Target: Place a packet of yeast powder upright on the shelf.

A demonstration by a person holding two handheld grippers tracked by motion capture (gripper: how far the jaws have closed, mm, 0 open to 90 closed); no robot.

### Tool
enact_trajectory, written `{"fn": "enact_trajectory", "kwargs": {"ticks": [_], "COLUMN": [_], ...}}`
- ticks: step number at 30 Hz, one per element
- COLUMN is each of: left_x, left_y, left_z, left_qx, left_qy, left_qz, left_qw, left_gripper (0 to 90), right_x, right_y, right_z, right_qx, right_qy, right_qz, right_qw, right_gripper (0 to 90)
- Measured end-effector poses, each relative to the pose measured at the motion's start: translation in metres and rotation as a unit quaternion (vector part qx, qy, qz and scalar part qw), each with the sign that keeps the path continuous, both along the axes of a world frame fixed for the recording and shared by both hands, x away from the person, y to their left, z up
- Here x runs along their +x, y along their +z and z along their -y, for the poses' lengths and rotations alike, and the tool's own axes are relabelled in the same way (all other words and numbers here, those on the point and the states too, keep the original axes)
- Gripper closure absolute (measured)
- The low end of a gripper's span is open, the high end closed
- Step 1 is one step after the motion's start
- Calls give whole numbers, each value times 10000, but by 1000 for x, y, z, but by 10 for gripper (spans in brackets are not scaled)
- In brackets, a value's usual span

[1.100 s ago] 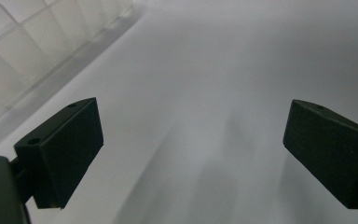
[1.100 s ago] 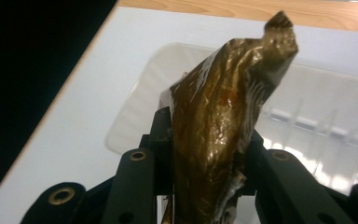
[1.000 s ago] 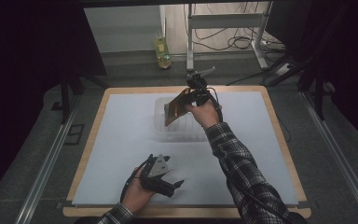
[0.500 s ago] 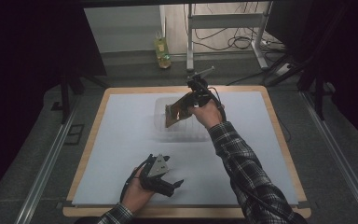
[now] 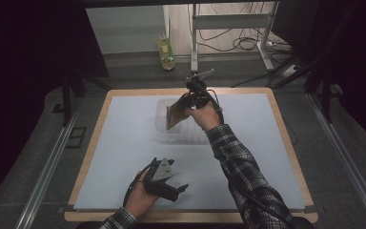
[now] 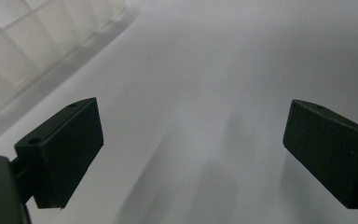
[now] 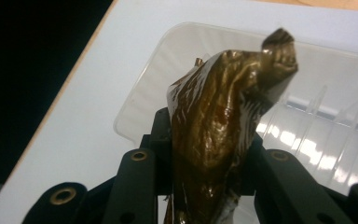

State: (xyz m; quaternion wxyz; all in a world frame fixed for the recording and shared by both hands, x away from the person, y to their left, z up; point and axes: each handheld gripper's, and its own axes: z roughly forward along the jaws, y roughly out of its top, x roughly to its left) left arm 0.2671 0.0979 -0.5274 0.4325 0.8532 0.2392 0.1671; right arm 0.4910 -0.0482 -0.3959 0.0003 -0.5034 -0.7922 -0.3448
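Right claw (image 5: 183, 106) gripping brown wrapper (image 5: 175, 113) over clear tray (image 5: 164, 130) (mid-table)

Clear ribbed plastic tray (image 5: 181, 125) on pale grey mat (image 5: 124, 143), mat on wooden-edged table (image 5: 93, 143); tray toward far centre. Crinkled brown foil wrapper (image 5: 175, 113) above tray's far left part, clamped in right hand-held gripper (image 5: 187, 102), which sits over tray's far edge. Left hand-held gripper (image 5: 171, 187) near table's front edge, left of centre, well apart from tray, jaws spread over bare mat. Yellow-green plastic bottle (image 5: 166, 50) on floor behind table.
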Motion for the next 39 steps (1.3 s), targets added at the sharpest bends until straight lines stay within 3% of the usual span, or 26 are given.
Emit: {"fn": "enact_trajectory", "kwargs": {"ticks": [6, 13, 19, 20, 21, 23, 24, 26, 30, 33, 39], "left_x": [0, 0, 0, 0, 0, 0, 0, 0, 0, 0, -1], "left_y": [1, 1, 1, 1, 1, 1, 1, 2, 2, 2, 2], "left_z": [-1, -2, -1, -1, -1, -2, -2, -3, -3, -2, -2], "left_qx": [-25, -41, -30, -30, -32, -37, -37, -43, -52, -61, -69], "left_qy": [7, 12, 7, 7, 9, 7, 11, 16, 15, 9, 20], "left_qz": [24, 33, 27, 28, 32, 33, 37, 37, 40, 43, 47], "left_qw": [10000, 10000, 10000, 10000, 10000, 10000, 10000, 10000, 10000, 10000, 10000], "left_gripper": [48, 48, 48, 48, 48, 48, 48, 48, 48, 48, 48], "right_x": [6, 10, 14, 15, 15, 15, 15, 15, 11, 2, -19], "right_y": [-1, 0, -3, -5, -5, -10, -10, -11, -5, 5, 13], "right_z": [-10, -18, -26, -30, -30, -34, -34, -35, -34, -22, -5], "right_qx": [210, 524, 629, 607, 607, 440, 440, 417, 222, 158, 270], "right_qy": [-29, 78, 102, 96, 96, 53, 53, 120, 201, 359, 645], "right_qz": [20, 114, 95, 76, 76, 185, 185, 162, 417, 589, 513], "right_qw": [9998, 9985, 9979, 9981, 9981, 9988, 9988, 9989, 9987, 9975, 9962], "right_gripper": [652, 552, 521, 598, 598, 772, 772, 723, 585, 516, 436]}}
